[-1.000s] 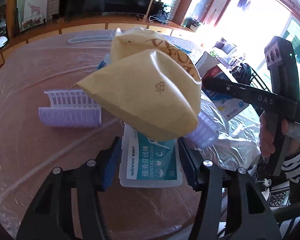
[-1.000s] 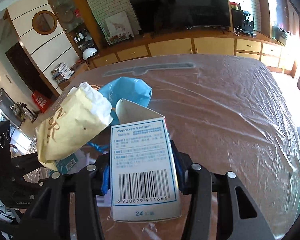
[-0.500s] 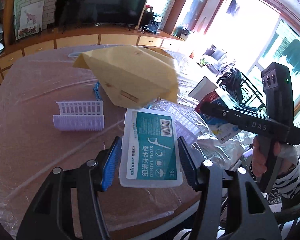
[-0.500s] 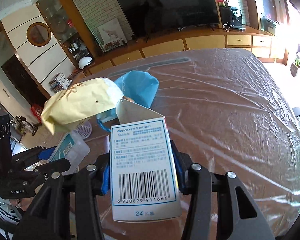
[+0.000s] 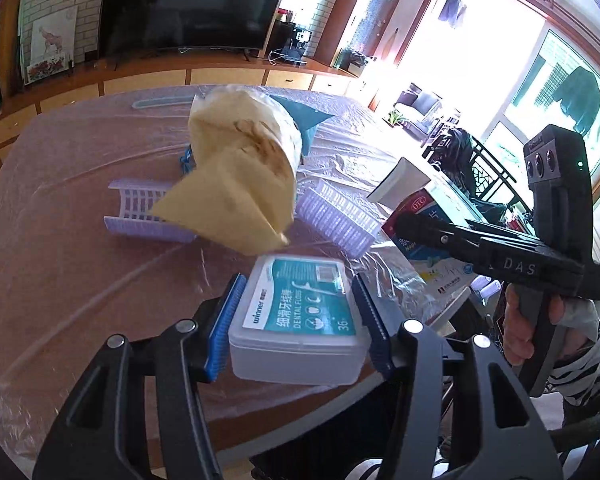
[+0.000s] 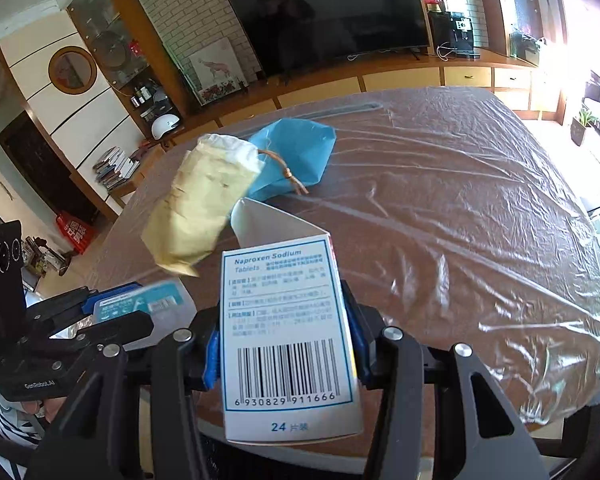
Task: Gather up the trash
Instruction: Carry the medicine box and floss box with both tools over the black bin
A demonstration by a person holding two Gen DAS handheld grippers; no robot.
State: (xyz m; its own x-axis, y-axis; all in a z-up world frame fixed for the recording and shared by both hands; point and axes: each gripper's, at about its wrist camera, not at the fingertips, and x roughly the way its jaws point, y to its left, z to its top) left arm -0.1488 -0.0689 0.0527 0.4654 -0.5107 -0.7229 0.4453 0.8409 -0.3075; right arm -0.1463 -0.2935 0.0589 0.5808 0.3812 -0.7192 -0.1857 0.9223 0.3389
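My left gripper (image 5: 298,284) holds a clear dental floss box (image 5: 296,312) with a teal label above the table's near edge. Its jaws are closing and the blue pads press on the box's sides. My right gripper (image 6: 284,340) is shut on a white and blue Naproxen Sodium tablet box (image 6: 276,272), its top flap open. A blurred yellow paper bag (image 5: 240,176) hangs tilted over the table, touched by neither gripper; it also shows in the right wrist view as the yellow bag (image 6: 200,204). Behind it lies a blue bag (image 6: 296,152).
The brown table (image 6: 460,220) is covered with crinkled clear plastic sheet. Two purple ribbed plastic pieces (image 5: 140,212) (image 5: 340,216) lie near the yellow bag. A person's hand (image 5: 520,332) in a striped sleeve grips the right tool. A TV cabinet stands beyond the far edge.
The yellow bag has tumbled away from the left camera and turned over, dropping toward the purple pieces. The floss box has risen a little with my left gripper. My right gripper has slid sideways with the tablet box.
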